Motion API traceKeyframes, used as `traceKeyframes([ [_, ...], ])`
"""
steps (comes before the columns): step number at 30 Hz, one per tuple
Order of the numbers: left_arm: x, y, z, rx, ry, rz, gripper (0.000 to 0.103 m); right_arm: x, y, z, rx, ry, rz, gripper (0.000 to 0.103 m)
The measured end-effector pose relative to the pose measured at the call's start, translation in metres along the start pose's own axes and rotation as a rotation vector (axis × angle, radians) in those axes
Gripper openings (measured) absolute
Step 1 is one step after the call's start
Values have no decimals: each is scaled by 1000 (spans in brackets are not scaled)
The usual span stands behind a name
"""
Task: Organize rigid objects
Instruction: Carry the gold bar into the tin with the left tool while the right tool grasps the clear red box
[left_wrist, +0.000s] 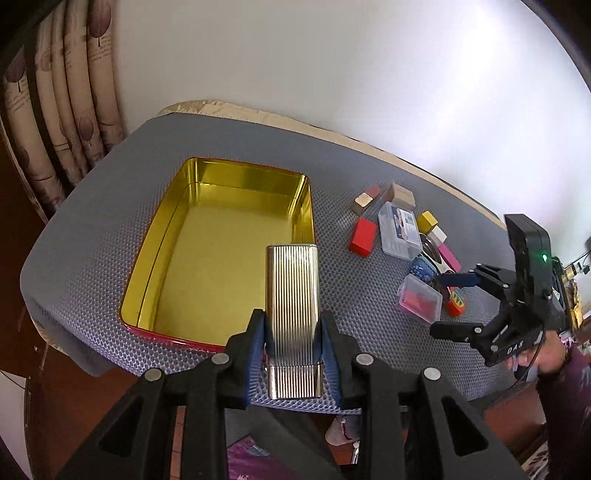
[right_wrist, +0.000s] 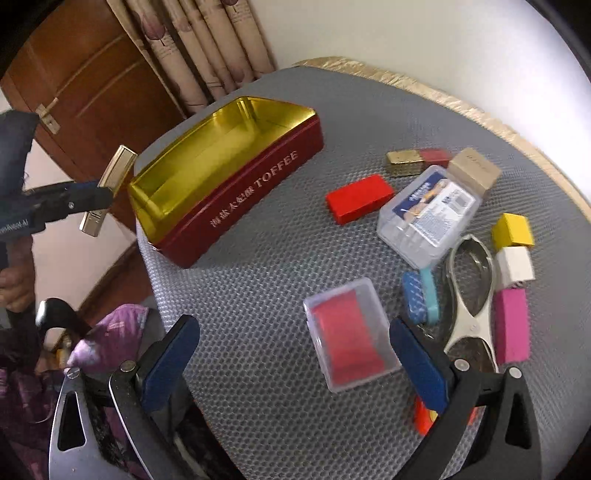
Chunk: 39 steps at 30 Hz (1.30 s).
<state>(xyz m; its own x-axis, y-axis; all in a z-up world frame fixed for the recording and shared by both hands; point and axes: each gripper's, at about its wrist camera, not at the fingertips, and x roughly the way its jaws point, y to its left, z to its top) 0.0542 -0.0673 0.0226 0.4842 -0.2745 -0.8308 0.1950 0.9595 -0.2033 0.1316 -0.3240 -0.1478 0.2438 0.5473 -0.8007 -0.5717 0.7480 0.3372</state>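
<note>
Left gripper (left_wrist: 293, 334) clamps a ribbed, gold metal case (left_wrist: 293, 291) beside the toffee tin (right_wrist: 236, 192) — glossy, empty; right gripper (right_wrist: 295, 365) gapes.

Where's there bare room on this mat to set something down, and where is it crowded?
Free: the toffee tin interior, and the mat strip between the tin and the red block, down toward the small clear case. Crowded: the cluster from the labelled clear box past the metal tool to the coloured blocks.
</note>
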Motion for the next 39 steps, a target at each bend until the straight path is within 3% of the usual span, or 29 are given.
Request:
traceKeyframes([
  [2, 2, -3, 0, 10, -1, 3, 30, 8, -2, 3, -16, 30, -16, 101],
  [5, 5, -5, 1, 17, 6, -2, 30, 16, -6, 2, -40, 85, -36, 80],
  [15, 8, -7, 0, 29, 22, -9, 30, 27, -18, 11, -81, 157, -107, 78],
  [21, 10, -8, -1, 26, 27, -8, 30, 53, -15, 1, -151, 272, -180, 76],
  [22, 9, -8, -1, 26, 24, -7, 30, 54, -12, 1, -169, 263, -196, 73],
  [23, 9, -8, 0, 27, 23, -7, 30, 52, -10, 1, -178, 251, -210, 57],
  [24, 9, -7, 0, 27, 22, -6, 30, 49, -11, 2, -169, 238, -221, 52],
  [32, 9, 5, 11, 9, 19, 11, 30, 43, 5, -4, -126, 202, -216, 52],
  [39, 29, 21, 60, 59, -15, 112, 30, 21, 3, -7, 20, 69, -132, 52],
])
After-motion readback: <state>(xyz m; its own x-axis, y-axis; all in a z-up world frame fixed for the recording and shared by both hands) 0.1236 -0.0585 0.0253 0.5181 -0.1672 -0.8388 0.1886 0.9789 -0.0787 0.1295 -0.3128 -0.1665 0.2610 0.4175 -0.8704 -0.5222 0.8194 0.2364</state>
